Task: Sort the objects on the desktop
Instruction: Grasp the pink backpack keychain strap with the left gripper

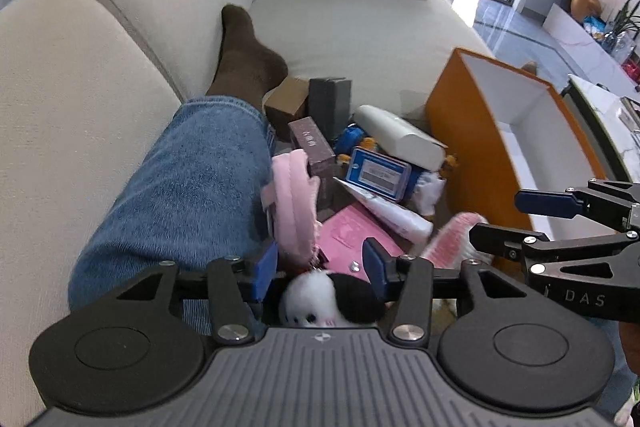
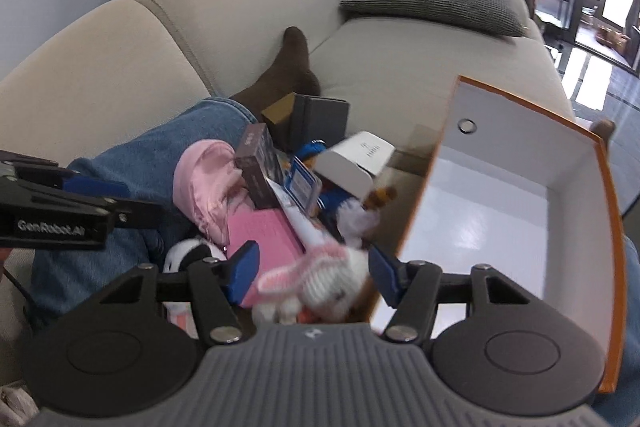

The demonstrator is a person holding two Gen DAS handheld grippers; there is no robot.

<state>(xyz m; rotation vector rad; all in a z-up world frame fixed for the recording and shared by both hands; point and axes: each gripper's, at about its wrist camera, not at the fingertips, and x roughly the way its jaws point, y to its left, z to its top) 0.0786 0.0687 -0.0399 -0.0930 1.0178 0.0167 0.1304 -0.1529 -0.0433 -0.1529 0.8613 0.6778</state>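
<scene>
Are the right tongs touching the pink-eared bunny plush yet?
Cannot tell. In the right wrist view the bunny plush sits between the right tongs, but motion blur hides whether either pad presses it.

On the sofa (image 1: 100, 75), a heap of small boxes (image 1: 310, 143) and soft toys (image 2: 320, 283) lies between the person's leg (image 1: 180, 187) on the left and the open box (image 2: 500, 211) on the right.
</scene>
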